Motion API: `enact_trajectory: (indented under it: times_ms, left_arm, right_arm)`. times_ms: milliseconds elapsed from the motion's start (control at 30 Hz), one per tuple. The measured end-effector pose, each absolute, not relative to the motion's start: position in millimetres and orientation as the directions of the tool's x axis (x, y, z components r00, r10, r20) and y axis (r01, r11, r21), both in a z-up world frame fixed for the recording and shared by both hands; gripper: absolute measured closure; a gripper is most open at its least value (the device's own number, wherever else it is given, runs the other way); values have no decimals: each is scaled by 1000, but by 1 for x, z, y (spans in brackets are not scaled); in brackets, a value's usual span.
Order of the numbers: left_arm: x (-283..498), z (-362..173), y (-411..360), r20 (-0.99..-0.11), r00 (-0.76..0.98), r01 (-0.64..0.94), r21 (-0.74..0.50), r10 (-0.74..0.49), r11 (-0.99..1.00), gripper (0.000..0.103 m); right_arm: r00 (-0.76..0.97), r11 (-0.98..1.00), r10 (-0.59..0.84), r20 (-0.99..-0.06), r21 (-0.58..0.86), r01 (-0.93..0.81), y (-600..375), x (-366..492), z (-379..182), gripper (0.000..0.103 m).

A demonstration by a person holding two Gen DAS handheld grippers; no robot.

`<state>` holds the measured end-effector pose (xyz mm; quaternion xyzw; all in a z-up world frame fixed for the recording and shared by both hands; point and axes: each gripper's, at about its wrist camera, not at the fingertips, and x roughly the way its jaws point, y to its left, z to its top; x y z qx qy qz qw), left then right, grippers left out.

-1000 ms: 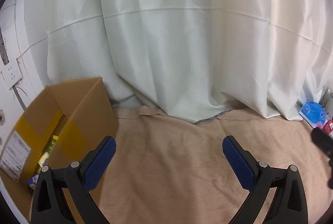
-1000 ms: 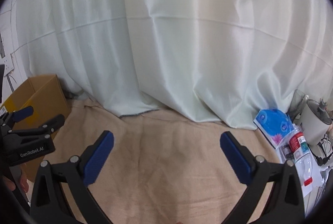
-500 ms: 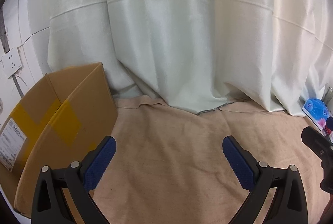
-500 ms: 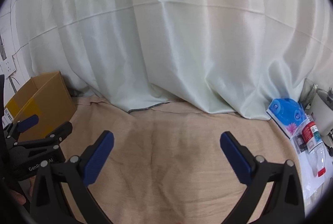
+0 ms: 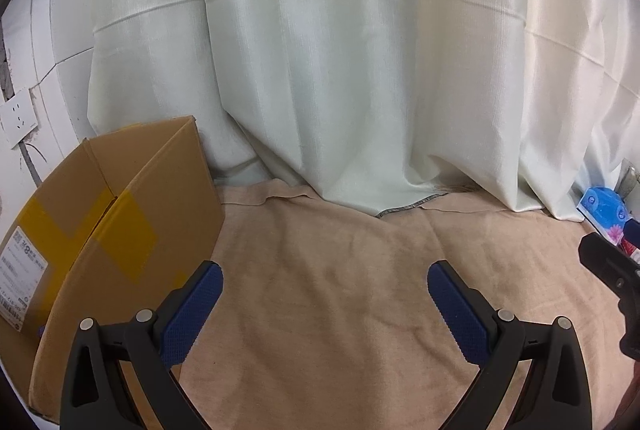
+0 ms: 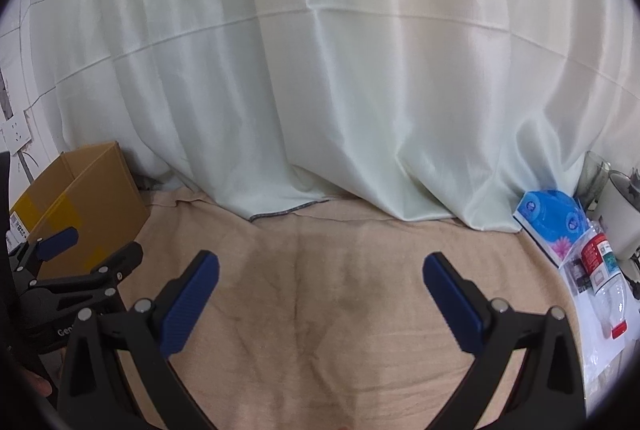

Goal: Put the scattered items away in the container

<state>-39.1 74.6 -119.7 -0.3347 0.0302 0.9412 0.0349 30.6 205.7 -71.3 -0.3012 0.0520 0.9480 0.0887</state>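
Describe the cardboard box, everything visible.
The cardboard box is plain brown corrugated card, open at the top with its flaps upright. Yellow tape crosses its sides and a white shipping label sits on its left face. It stands at the left edge of the beige cloth, near the pale curtain. Its contents are hidden. Nothing grips it.

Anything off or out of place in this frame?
Mostly tidy. The brown cardboard box sits at the left of the beige cloth. A blue tissue pack and a clear plastic bottle with a red cap lie loose at the right edge, outside the box. Nothing looks spilled or damaged.
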Motion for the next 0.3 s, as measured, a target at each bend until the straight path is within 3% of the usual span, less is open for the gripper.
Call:
enact_trajectory:
  times_ms: [300]
  left_arm:
    - [-38, -118, 74, -638, -767, -88, 6, 64, -996, 0]
  right_arm:
    - [-795, -978, 140, -591, 44, -205, 205, 30, -74, 0]
